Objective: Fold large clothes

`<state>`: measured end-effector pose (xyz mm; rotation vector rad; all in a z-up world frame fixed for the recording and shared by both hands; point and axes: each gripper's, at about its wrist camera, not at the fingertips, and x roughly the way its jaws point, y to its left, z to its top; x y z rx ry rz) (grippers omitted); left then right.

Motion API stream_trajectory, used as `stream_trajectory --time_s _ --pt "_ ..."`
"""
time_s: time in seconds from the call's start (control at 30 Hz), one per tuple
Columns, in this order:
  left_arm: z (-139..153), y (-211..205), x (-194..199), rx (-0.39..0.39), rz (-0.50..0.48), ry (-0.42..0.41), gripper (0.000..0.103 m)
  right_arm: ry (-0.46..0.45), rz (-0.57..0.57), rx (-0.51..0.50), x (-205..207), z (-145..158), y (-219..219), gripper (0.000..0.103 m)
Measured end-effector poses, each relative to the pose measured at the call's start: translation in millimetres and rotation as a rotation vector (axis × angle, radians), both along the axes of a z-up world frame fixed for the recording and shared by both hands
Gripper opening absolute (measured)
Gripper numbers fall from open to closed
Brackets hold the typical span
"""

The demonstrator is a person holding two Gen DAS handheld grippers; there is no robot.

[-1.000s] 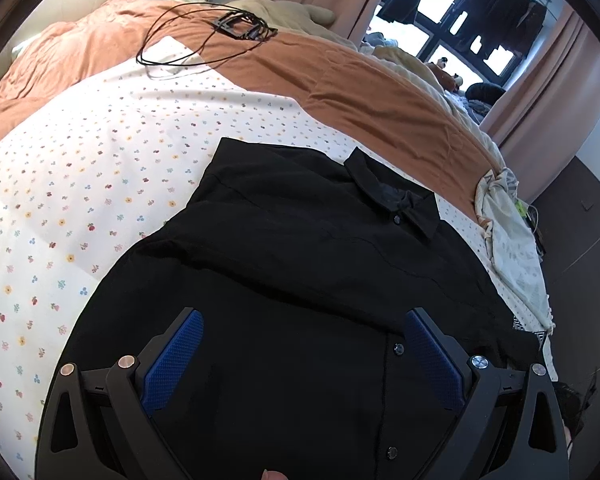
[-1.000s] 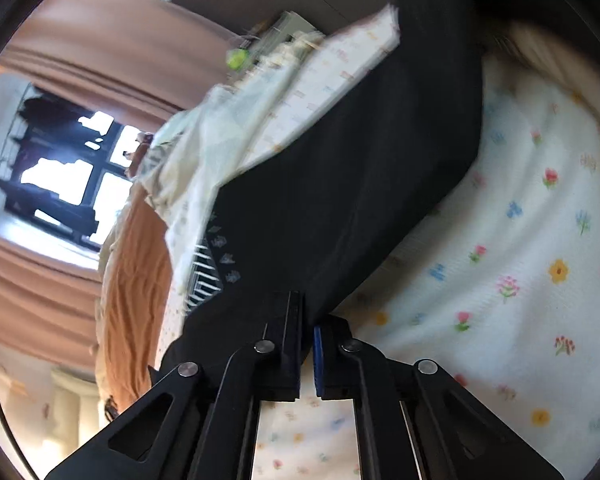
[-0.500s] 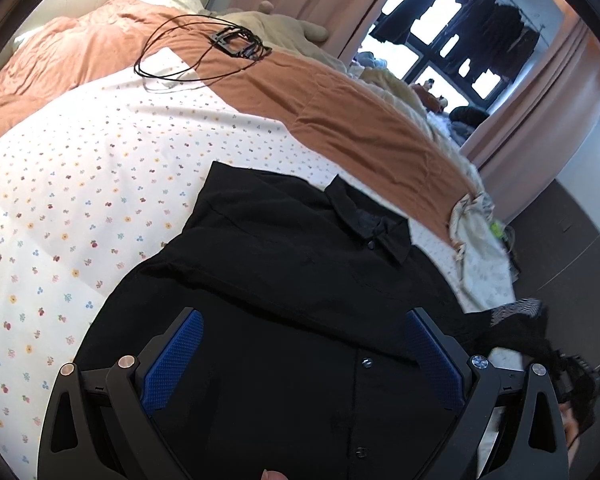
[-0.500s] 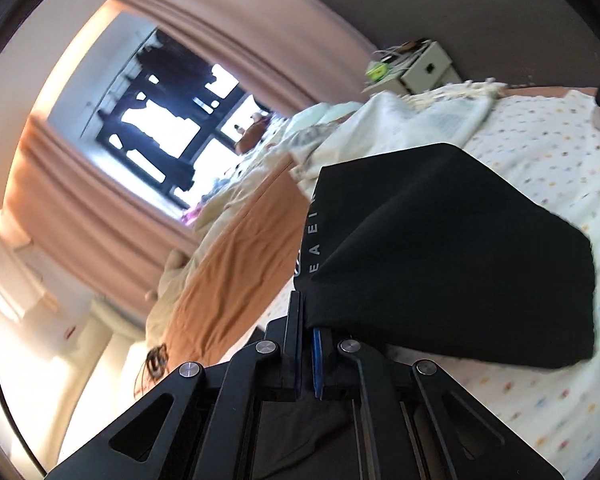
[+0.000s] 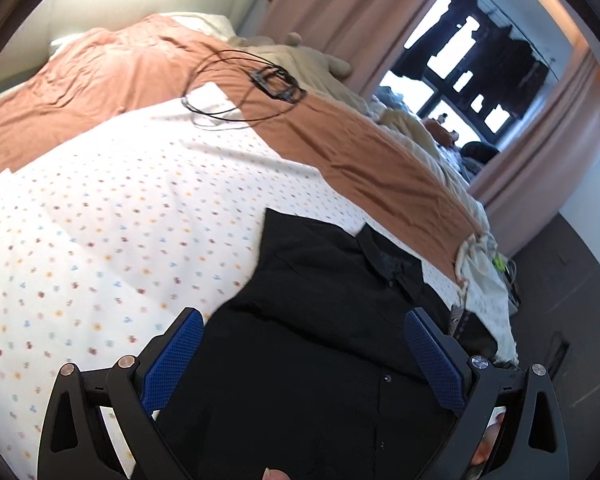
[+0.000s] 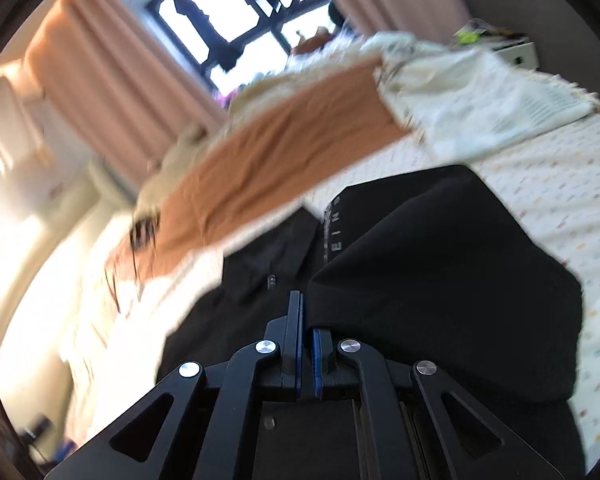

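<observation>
Blue ribbed pads line the jaws of the left gripper [image 5: 304, 356], which stand wide apart above the black shirt [image 5: 324, 320] with nothing between them. The right gripper [image 6: 306, 316] has its jaws pressed together on a fold of that same shirt [image 6: 440, 280] — the pinched cloth, a sleeve or side panel with pale lettering along one edge, is lifted and drapes to the right of the jaws over the rest of the garment.

The shirt lies front up on the flower-print sheet [image 5: 100, 240], its collar [image 5: 384, 256] toward the far edge of the bed and its button placket running back toward the left gripper. Beyond the collar a rust-orange blanket [image 5: 360, 152] crosses the bed, and a coiled black cable [image 5: 256, 88] rests on it. A cream cloth [image 5: 484, 284] hangs off the bed's right corner — pink curtains [image 5: 340, 12] frame the window behind.
</observation>
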<state>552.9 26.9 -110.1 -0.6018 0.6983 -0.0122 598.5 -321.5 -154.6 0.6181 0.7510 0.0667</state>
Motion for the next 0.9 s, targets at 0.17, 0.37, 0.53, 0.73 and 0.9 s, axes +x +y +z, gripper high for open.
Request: stream_trajectory --time_s 0.17,0.37,0.53,0.73,0.9 --pt "6 6 -4 0.001 -0.011 0.009 0.1 0.215 0.073 0.105 12 -51 13 0.01" --pt "15 -3 -9 0.03 -0.043 -0.02 0.1 0.194 0.023 0.214 -19 -49 -11 0.082" --pt "11 -18 -4 0.025 -0.089 -0.014 0.1 0.148 -0.078 0.317 -59 -31 -57 0.082" --pt "11 -32 -4 0.024 -0.124 -0.028 0.1 0.113 -0.227 0.302 -94 -25 -113 0.082" --pt "7 -31 0 0.039 -0.122 -0.022 0.1 0.133 -0.294 0.273 -105 -34 -147 0.082"
